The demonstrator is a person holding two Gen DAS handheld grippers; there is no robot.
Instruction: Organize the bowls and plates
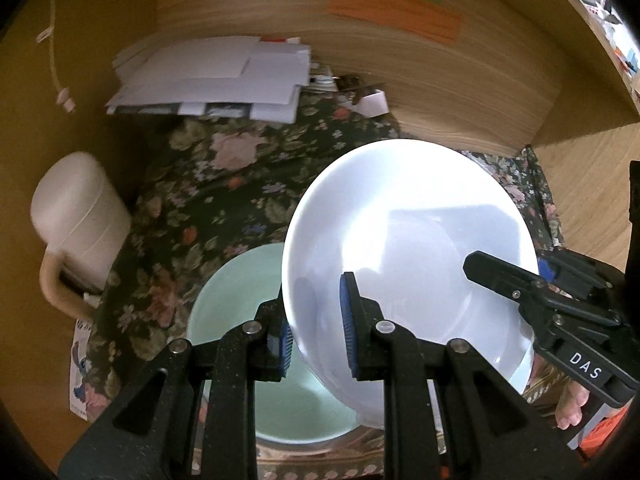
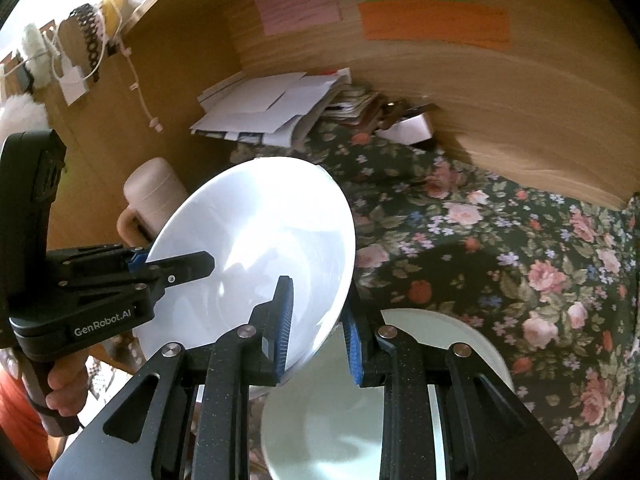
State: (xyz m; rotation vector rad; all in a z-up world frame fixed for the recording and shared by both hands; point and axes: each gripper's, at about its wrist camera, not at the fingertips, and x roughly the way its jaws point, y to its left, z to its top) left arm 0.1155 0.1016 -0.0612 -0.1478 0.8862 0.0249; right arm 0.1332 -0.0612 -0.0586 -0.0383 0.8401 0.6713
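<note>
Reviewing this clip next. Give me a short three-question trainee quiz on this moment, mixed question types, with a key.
1. True or false: the white plate lies flat on the floral cloth.
2. Multiple choice: what lies below the white plate? A) a stack of papers B) a pale green dish C) a mug
3. Short answer: how many grippers clamp the white plate's rim?

Key
1. False: it is held tilted, off the cloth.
2. B.
3. Two: the left gripper and the right gripper, on opposite edges.
</note>
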